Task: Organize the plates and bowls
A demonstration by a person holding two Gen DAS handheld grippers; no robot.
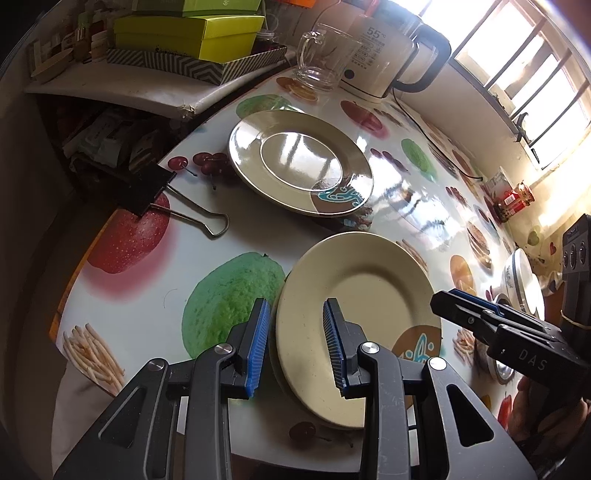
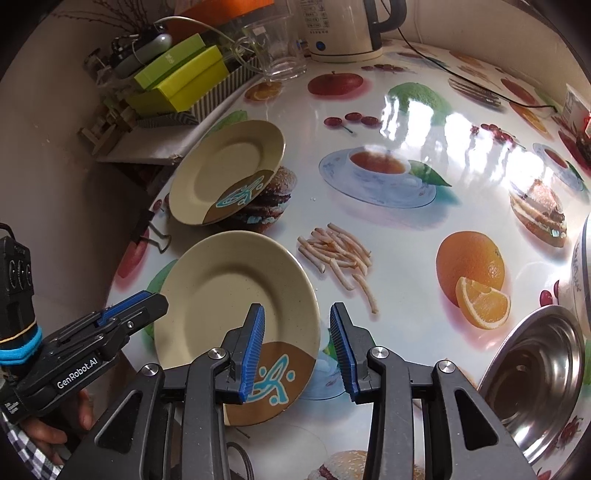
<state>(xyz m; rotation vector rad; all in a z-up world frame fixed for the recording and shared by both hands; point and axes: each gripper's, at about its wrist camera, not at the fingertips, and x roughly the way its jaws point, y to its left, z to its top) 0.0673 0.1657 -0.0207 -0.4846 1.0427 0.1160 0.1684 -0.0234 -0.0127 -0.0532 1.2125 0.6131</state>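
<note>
A beige plate with a brown and blue corner pattern (image 1: 362, 295) (image 2: 229, 291) lies near me on the fruit-print table (image 2: 388, 251); a second rim shows under it. My left gripper (image 1: 295, 345) (image 2: 147, 310) straddles its left rim, and the pads stand apart from the rim. At the opposite rim, by the pattern, is my right gripper (image 2: 298, 347) (image 1: 439, 299), with its pads likewise clear of the plate. Further back lies a matching plate (image 1: 301, 162) (image 2: 229, 170). A steel bowl (image 2: 535, 369) sits to the right, and a white bowl with a blue band (image 1: 524, 280) beyond it.
At the back stand a kettle (image 1: 384, 55), its cable trailing right, and a glass mug (image 1: 321, 59). Green boxes (image 1: 192, 33) are stacked on a shelf at the back left. A black binder clip (image 1: 147, 188) grips the table's left edge. A person's hand (image 2: 48, 432) holds the left gripper.
</note>
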